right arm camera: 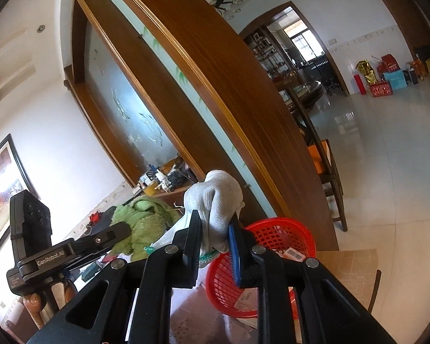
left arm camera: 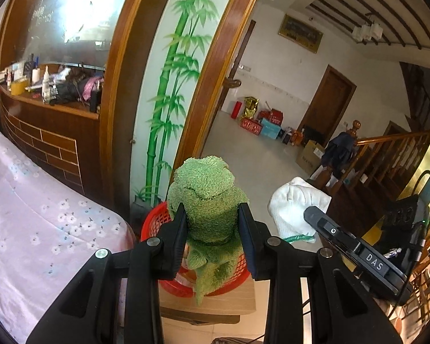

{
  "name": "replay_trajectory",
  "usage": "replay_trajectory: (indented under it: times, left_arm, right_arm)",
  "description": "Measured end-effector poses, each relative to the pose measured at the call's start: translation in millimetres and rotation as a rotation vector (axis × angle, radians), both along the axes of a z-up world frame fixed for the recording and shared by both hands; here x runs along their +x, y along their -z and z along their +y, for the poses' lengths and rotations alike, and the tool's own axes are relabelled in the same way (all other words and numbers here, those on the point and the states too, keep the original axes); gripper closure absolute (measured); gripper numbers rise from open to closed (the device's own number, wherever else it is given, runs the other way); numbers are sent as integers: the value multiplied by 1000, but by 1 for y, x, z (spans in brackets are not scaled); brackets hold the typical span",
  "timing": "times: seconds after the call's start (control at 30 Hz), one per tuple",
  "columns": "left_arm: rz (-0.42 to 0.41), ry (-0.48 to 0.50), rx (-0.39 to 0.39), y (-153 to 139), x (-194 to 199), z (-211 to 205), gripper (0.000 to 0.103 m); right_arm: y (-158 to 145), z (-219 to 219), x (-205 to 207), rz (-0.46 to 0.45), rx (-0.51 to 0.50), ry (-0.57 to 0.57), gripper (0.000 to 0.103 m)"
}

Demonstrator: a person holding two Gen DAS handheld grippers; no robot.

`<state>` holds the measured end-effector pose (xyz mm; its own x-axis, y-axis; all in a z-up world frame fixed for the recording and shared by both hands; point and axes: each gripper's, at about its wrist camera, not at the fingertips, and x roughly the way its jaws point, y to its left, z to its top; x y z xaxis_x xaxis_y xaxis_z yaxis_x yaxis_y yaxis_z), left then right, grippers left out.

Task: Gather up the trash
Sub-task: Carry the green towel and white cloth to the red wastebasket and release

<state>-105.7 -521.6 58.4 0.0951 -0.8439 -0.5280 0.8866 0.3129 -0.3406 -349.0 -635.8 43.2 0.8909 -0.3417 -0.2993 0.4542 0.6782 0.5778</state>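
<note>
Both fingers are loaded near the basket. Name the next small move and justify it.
Probably lower the left gripper a little and open it: its green towel already hangs over the red basket. The right gripper, clamping the white glove, can follow.

Towel (left arm camera: 207,197) above basket (left arm camera: 154,220)

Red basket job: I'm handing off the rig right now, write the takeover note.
Left gripper: shut on green towel, held above the red basket.
Right gripper: shut on white glove, beside the basket, near its rim.
Basket sits on a small wooden table and already holds some packaging scraps.
Done: both items picked up.
Left: drop towel and glove into the basket.
</note>
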Motion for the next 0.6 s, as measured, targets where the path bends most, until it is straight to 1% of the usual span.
replay_trajectory:
  times: [0.2, 0.23, 0.27, 0.33, 0.4, 0.47, 0.5, 0.57, 0.6]
  left_arm:
    - [29, 4, 51, 31, 6, -22, 70]
    - [41, 4, 69, 37, 9, -27, 69]
    - [49, 2, 77, 41, 10, -29, 69]
    - [65, 4, 105, 52, 13, -36, 64]
    - [72, 3, 129, 63, 15, -40, 61]
    - [76, 3, 142, 70, 16, -40, 53]
    - [80, -8, 145, 72, 18, -36, 49]
    - [87, -21, 122, 67, 22, -25, 49]
    - [86, -26, 108, 63, 23, -17, 47]
  right_arm:
    - [19, -9, 15, 74, 26, 4, 84]
    - [22, -10, 17, 89, 26, 7, 84]
    - [25, -11, 20, 106, 28, 9, 84]
    - [31, -14, 24, 120, 34, 7, 82]
    - [38, -18, 29, 142, 42, 13, 78]
    - [45, -22, 32, 160, 53, 33, 52]
    - [48, -24, 33, 167, 59, 38, 49]
    - [49, -25, 33, 162, 78, 33, 48]
    - [47, -25, 34, 153, 82, 23, 48]
